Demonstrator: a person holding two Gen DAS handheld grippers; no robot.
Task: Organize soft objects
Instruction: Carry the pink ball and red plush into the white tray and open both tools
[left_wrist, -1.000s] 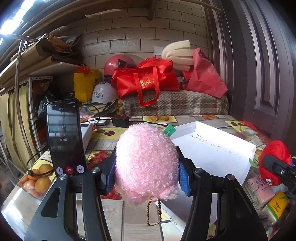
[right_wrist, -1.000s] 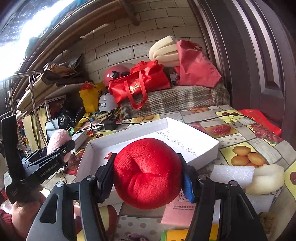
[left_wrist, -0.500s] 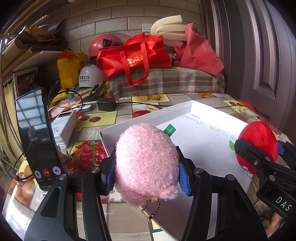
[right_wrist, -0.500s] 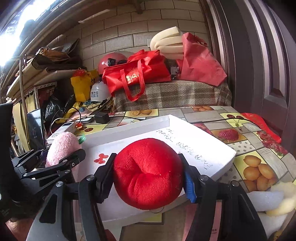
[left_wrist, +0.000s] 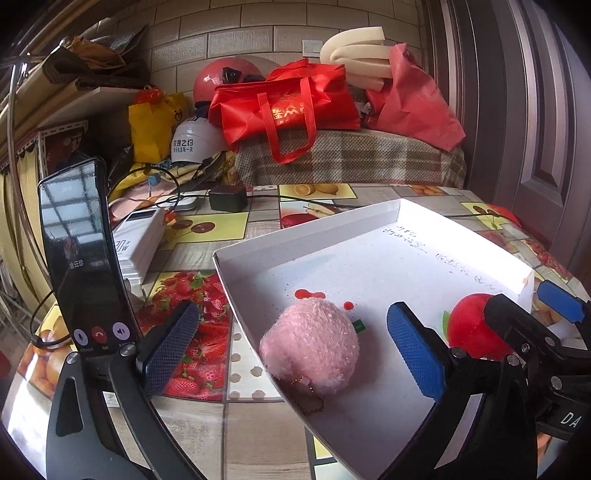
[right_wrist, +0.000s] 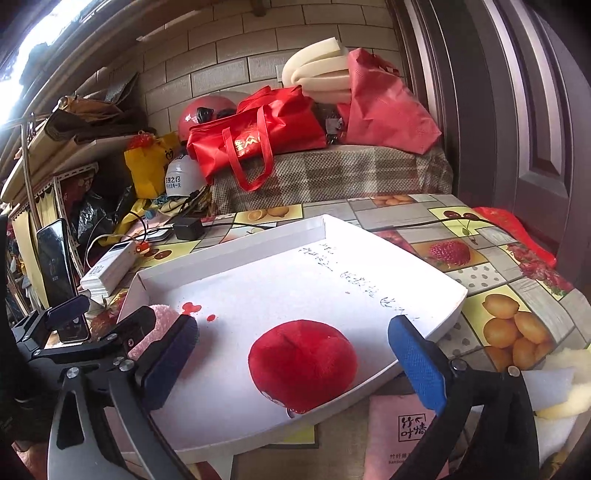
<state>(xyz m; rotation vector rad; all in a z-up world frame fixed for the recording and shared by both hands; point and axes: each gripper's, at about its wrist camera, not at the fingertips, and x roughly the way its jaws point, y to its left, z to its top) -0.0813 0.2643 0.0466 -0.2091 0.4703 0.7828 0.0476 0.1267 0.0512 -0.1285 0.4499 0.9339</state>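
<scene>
in the left wrist view the round red plush toy (left_wrist: 469, 328) sits half hidden behind the right gripper's black finger. in the right wrist view the fluffy pink plush ball (right_wrist: 157, 325) mostly hides behind the left gripper's frame. handwriting inside the shallow white cardboard box (right_wrist: 236, 242) is too small to read.

Counts: 1 white box lid (left_wrist: 280, 240), 2 plush balls in it, 1 pink plush (left_wrist: 310, 345) & 1 red plush (right_wrist: 303, 362), plus 2 helmets (left_wrist: 225, 79), 2 red bags (left_wrist: 284, 101), 1 yellow bag (left_wrist: 151, 125), 1 phone (left_wrist: 79, 258), 1 foam roll (left_wrist: 354, 51).
</scene>
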